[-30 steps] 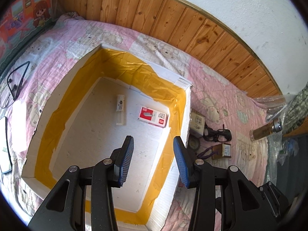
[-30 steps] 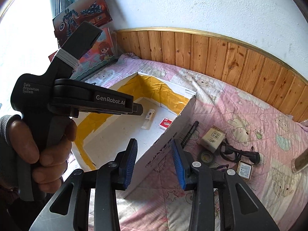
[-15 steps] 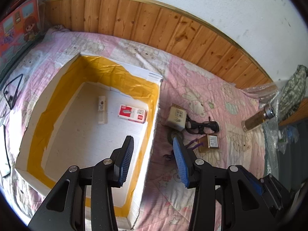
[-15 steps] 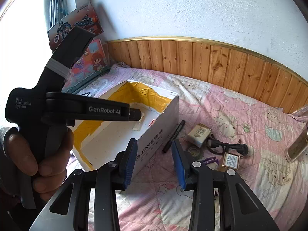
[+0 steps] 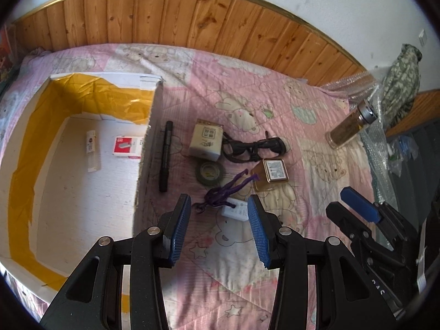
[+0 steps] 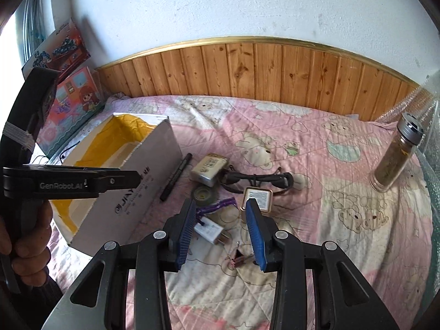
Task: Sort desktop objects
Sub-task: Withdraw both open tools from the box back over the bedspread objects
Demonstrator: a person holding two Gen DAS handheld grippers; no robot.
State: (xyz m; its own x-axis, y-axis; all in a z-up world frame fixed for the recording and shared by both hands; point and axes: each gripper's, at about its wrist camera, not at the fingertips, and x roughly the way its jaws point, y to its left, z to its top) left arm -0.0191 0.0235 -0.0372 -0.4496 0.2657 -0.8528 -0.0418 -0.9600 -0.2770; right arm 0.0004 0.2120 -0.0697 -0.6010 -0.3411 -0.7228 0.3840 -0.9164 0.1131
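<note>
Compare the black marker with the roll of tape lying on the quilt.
The marker is long, thin and plain black; the tape is a short dark ring with a hole in its middle. The marker lies right beside the box wall; the tape lies further out, below the beige adapter. Both rest flat on the quilt, outside the box, with no gripper touching them.
</note>
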